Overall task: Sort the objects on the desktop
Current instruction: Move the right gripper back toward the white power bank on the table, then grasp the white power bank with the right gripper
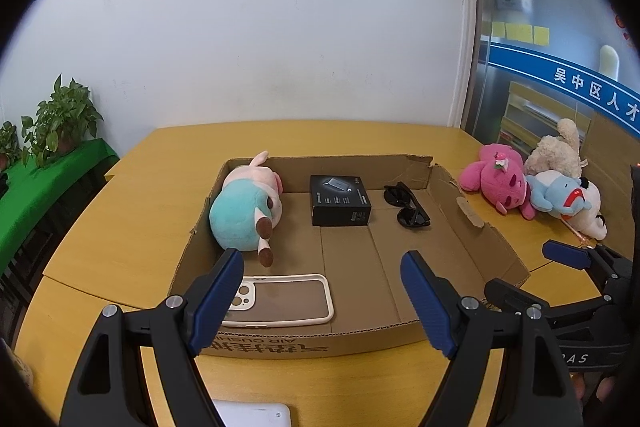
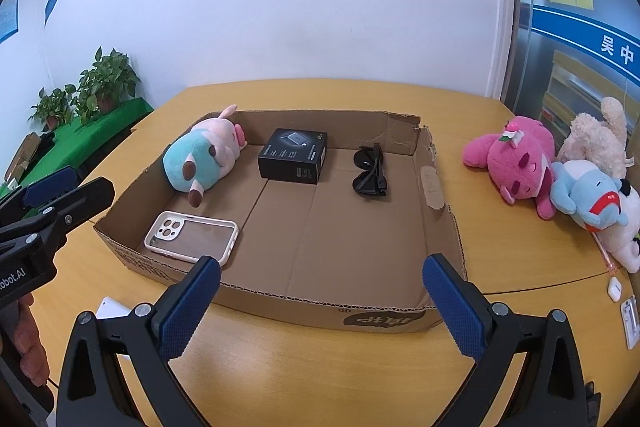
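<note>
So there's a shallow cardboard tray [image 2: 440, 227] sitting on a yellow wooden table [image 2: 320, 367], and four things are lying in it: a teal-and-pink plush pig [image 2: 204, 159] on its side in the far left corner, a black box [image 2: 292, 155] next to it at the back middle, black sunglasses [image 2: 370, 171] folded up toward the back right, and a phone case [image 2: 191, 237] with a white rim lying flat in the near left corner. Off to the right of the tray, well apart from it, there's a pile of stuffed toys on the table: a pink bear [image 2: 516, 159], a cream plush [image 2: 596, 135] behind it and a light blue plush [image 2: 588, 195] in front, all touching each other. The left gripper [image 1: 322, 267] hangs over the near edge of the tray with its blue pads spread wide, nothing between them. Same deal with the right gripper [image 2: 320, 271]: fingers wide apart, holding nothing, hovering above the tray's front wall. A white tablet corner [image 1: 256, 413] peeks in at the bottom of the left wrist view.
</note>
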The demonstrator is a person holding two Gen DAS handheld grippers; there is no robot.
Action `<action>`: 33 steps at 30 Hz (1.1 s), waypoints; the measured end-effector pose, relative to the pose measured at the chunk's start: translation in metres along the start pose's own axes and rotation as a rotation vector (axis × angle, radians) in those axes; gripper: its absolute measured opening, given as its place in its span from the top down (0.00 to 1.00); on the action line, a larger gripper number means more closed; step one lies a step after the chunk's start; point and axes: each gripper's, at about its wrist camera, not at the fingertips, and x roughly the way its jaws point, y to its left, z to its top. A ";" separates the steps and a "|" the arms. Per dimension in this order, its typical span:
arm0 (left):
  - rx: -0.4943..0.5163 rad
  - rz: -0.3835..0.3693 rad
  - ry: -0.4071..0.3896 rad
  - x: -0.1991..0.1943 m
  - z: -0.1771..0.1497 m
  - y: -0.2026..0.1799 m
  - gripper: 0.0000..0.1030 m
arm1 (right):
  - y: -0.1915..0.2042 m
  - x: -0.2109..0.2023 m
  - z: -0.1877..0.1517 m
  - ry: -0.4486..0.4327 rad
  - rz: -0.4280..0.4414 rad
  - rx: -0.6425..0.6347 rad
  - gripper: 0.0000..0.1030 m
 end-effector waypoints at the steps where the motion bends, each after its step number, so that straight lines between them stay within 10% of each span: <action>1: 0.002 0.000 0.000 0.001 0.000 0.001 0.21 | 0.000 0.000 0.000 0.001 0.001 -0.002 0.00; 14: -0.049 0.000 0.082 0.007 -0.030 0.052 0.21 | 0.003 0.012 -0.017 0.048 0.181 0.049 0.00; 27: -0.153 -0.002 0.334 0.025 -0.112 0.136 0.22 | 0.139 0.086 -0.090 0.390 0.559 -0.148 0.00; 33: -0.234 -0.091 0.448 0.040 -0.137 0.153 0.23 | 0.176 0.091 -0.109 0.403 0.530 -0.301 0.00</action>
